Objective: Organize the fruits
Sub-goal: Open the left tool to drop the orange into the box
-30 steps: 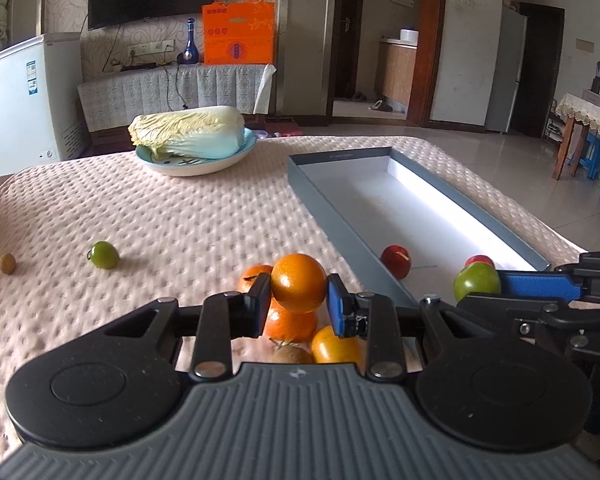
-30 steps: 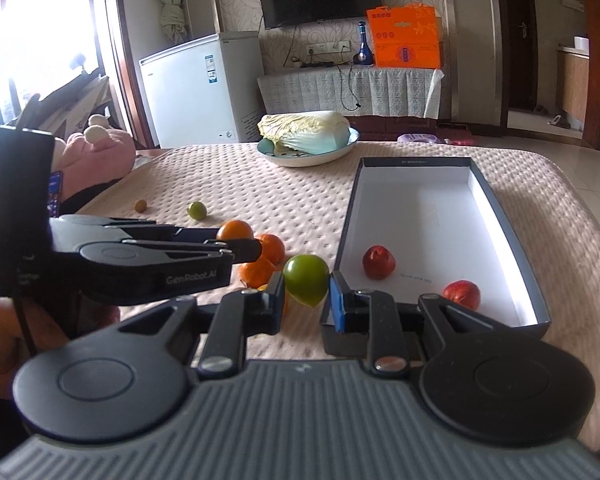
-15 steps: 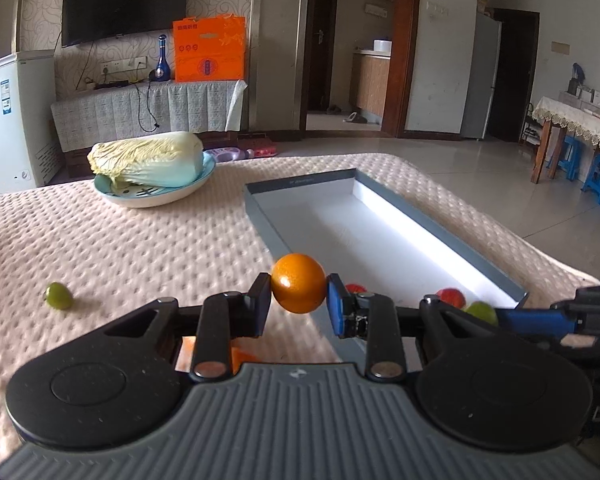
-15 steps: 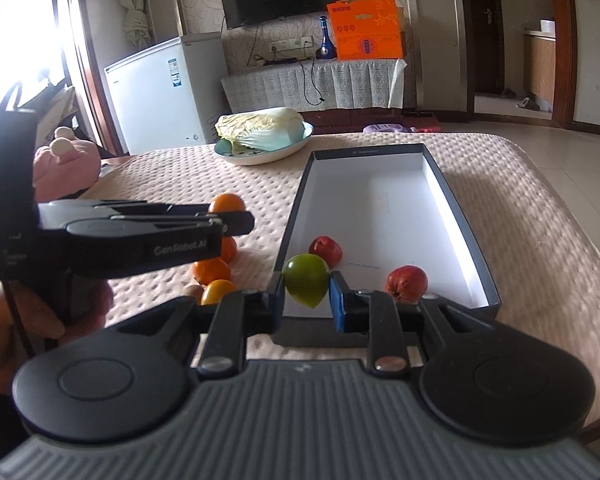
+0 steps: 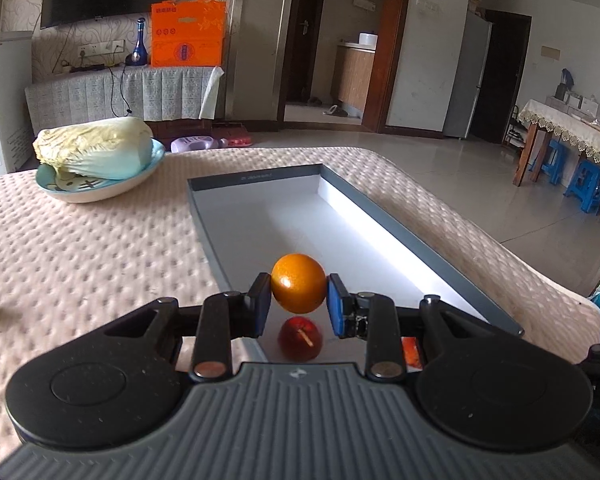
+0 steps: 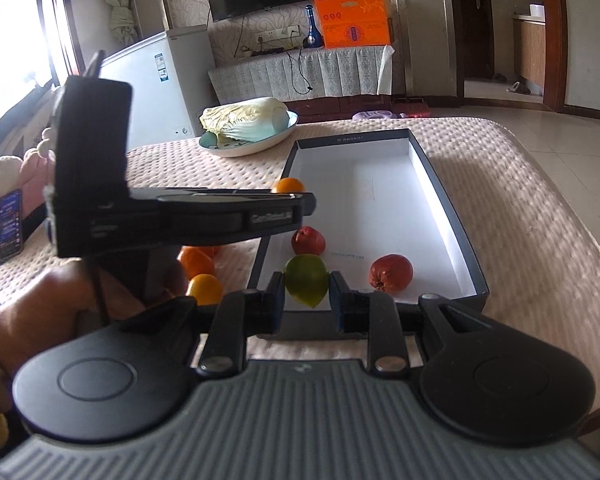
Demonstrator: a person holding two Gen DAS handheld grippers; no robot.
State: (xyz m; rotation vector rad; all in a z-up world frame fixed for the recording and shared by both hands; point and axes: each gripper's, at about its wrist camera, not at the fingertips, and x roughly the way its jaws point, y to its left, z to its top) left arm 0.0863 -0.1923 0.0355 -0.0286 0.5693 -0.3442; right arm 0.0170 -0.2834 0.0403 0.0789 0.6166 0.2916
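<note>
Behind the quilted tabletop (image 5: pixel 80 248) sits an orange carton (image 6: pixel 354 16), its print unreadable, while left gripper (image 5: pixel 299 306) clamps an orange (image 5: pixel 298 288) over the box (image 6: pixel 440 184) and right gripper (image 6: pixel 306 300), marked perhaps "GenRobot", pinches a green fruit (image 6: pixel 306 280) at its near edge.

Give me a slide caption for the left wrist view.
Left gripper carries an orange over the tray.

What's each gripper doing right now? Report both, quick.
Left gripper: closed on the orange, above the box.
Right gripper: closed on the green fruit, at the box's near end.
</note>
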